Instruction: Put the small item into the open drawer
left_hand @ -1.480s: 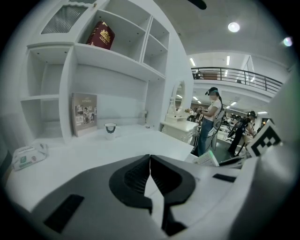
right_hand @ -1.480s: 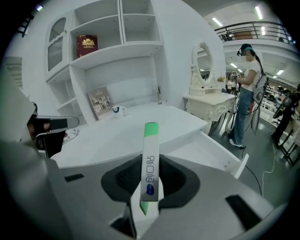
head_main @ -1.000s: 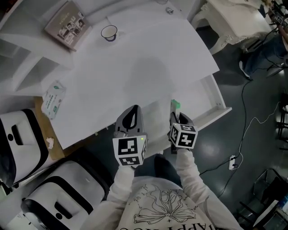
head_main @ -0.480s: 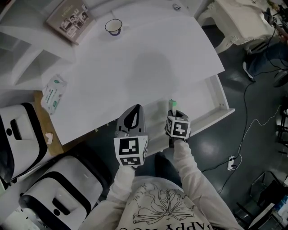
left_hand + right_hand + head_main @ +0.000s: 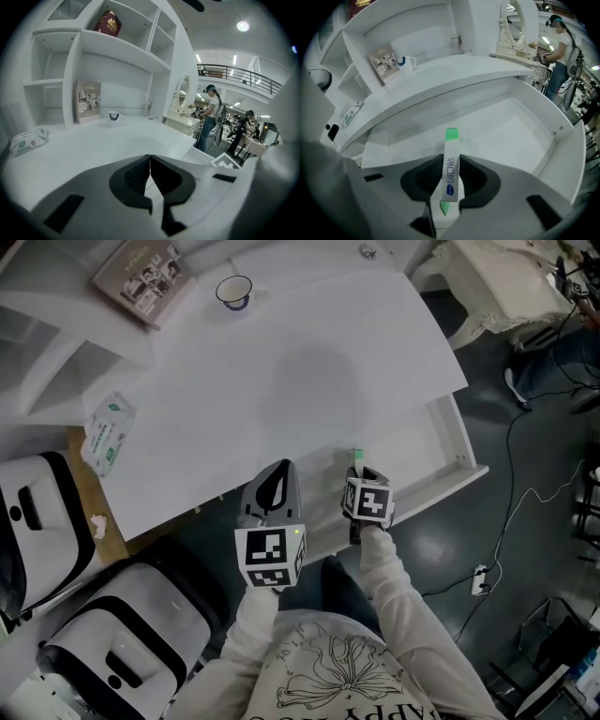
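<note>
The small item [image 5: 451, 140] is a slim white pack with green ends, standing on edge between my right gripper's [image 5: 451, 158] pads. Those jaws have just been opening a little; the pads still touch the pack. From the head view, this gripper [image 5: 356, 474] points steeply down over the left part of the open white drawer [image 5: 464, 470], the pack's green tip [image 5: 356, 455] poking out ahead of it. The drawer's bare floor [image 5: 506, 126] lies right below. My left gripper [image 5: 279, 472] hovers at the desk's front edge, shut and empty [image 5: 150, 161].
On the white desk [image 5: 281, 371] stand a cup [image 5: 233, 289] and a framed booklet [image 5: 141, 282] at the back, and a wipes pack [image 5: 105, 435] at the left edge. Black-and-white seats [image 5: 37, 531] sit left; a cable and power strip [image 5: 483, 576] lie on the floor to the right.
My right gripper has sunk toward the drawer with the pack between its jaws. The left gripper has stayed where it was.
</note>
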Demonstrator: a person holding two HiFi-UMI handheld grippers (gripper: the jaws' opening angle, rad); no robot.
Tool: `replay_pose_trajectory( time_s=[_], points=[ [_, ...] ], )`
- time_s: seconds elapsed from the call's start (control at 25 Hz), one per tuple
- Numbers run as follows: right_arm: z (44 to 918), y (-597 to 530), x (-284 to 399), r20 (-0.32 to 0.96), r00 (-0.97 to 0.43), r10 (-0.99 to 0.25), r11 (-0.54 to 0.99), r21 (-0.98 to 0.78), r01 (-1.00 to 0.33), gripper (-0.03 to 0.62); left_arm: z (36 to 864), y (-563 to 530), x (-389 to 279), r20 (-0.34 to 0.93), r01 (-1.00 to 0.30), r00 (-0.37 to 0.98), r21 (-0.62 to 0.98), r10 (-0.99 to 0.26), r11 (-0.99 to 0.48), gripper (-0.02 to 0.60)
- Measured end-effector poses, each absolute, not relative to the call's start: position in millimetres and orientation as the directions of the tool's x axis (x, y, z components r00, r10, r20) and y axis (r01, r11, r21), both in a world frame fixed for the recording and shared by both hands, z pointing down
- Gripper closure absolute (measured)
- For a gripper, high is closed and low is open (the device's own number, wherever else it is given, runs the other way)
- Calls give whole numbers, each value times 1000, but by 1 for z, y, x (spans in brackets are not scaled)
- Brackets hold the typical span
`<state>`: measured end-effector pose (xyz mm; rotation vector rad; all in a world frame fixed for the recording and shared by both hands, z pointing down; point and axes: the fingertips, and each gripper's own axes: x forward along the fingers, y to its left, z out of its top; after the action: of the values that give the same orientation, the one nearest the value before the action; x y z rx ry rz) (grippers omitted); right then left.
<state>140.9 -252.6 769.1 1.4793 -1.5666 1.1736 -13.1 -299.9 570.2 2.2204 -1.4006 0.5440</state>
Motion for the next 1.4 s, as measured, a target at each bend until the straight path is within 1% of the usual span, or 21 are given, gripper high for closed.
replay_pose_trajectory(
  time_s=[0.16,0.32,0.48,0.56,0.72,0.96,1.2,1.4],
  points=[
    [759,-257,141,905,-133,-404,-48,-166,-985,459,565,-300,-18,544,-915,394,159,-741,-370,575],
    [737,-261,142,866,-152,-477,-58,-203,-977,457,551,-300,-18,520,-917,391,151,-759,-368,575],
    [687,-268,149,798,-141,-586,-64,-219,-974,464,527,-301,-16,482,-920,387,142,-787,-365,575],
    [655,-272,153,747,-133,-652,-52,-218,-975,474,513,-300,-14,459,-920,388,136,-799,-369,575],
    [584,-278,159,626,-122,-771,-7,-200,-980,476,481,-294,-11,407,-918,394,125,-824,-378,575],
    [481,-278,164,424,-125,-897,49,-187,-981,488,435,-286,-8,324,-916,401,110,-857,-386,575],
    [399,-262,166,234,-116,-965,77,-169,-983,531,386,-278,-7,232,-915,403,88,-885,-393,575],
    [366,-249,169,153,-87,-984,67,-127,-990,560,353,-270,-8,161,-916,402,73,-901,-395,575]
  ],
)
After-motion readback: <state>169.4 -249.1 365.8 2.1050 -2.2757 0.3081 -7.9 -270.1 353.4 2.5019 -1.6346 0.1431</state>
